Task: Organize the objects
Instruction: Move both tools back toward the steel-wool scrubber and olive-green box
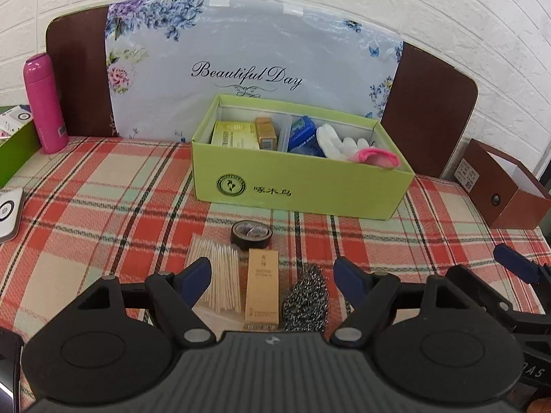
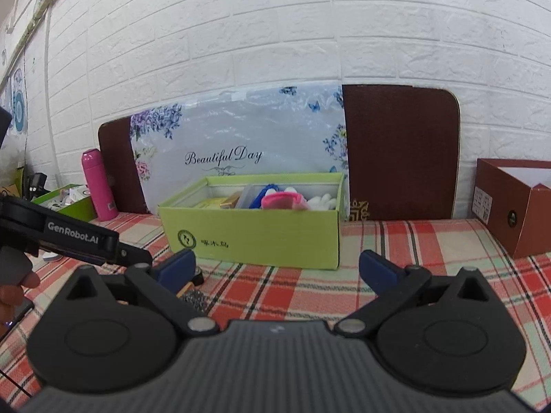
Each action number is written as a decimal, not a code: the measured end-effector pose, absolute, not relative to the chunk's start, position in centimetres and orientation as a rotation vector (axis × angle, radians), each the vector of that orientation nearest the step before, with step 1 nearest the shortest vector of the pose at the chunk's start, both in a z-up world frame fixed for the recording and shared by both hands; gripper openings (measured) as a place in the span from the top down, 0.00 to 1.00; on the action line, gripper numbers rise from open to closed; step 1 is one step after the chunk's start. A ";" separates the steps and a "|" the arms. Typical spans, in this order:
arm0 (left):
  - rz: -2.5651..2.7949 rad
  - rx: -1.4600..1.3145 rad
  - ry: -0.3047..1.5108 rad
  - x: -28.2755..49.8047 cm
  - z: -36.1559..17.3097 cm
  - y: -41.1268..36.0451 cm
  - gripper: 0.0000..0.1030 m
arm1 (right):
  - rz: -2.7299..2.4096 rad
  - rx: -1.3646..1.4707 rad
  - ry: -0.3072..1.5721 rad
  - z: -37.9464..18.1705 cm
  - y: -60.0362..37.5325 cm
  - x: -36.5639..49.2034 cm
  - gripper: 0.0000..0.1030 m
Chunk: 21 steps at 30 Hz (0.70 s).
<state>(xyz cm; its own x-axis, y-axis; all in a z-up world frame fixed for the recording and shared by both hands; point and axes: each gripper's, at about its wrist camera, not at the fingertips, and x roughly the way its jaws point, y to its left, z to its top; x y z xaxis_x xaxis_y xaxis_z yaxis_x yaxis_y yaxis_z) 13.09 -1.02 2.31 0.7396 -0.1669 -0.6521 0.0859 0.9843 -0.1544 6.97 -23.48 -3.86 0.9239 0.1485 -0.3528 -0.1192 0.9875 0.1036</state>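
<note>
A lime green box (image 1: 303, 189) (image 2: 255, 237) stands on the plaid tablecloth, holding small cartons, a blue pack, white gloves and a pink item. In front of it lie a black tape roll (image 1: 250, 235), a bundle of cotton swabs (image 1: 220, 275), a tan slim carton (image 1: 262, 289) and a steel scourer (image 1: 305, 297). My left gripper (image 1: 273, 275) hovers open over the carton and scourer, touching nothing. My right gripper (image 2: 275, 268) is open and empty, facing the green box; the scourer (image 2: 194, 301) peeks out by its left finger.
A pink bottle (image 1: 44, 103) and a green tray (image 1: 15, 151) stand at the left. A brown open box (image 1: 502, 186) (image 2: 509, 203) sits at the right. A floral "Beautiful Day" board (image 1: 255, 65) leans on the white brick wall. A hand (image 2: 13, 285) holds the left gripper.
</note>
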 end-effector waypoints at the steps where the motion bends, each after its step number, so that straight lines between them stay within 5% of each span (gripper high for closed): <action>1: -0.134 -0.118 0.732 12.9 2.0 -0.9 0.21 | 0.134 0.081 0.378 -4.2 -23.4 6.7 0.00; 21: -0.191 -0.146 0.765 9.5 -1.7 1.9 0.21 | 0.192 0.136 0.576 -9.8 -20.7 5.5 0.00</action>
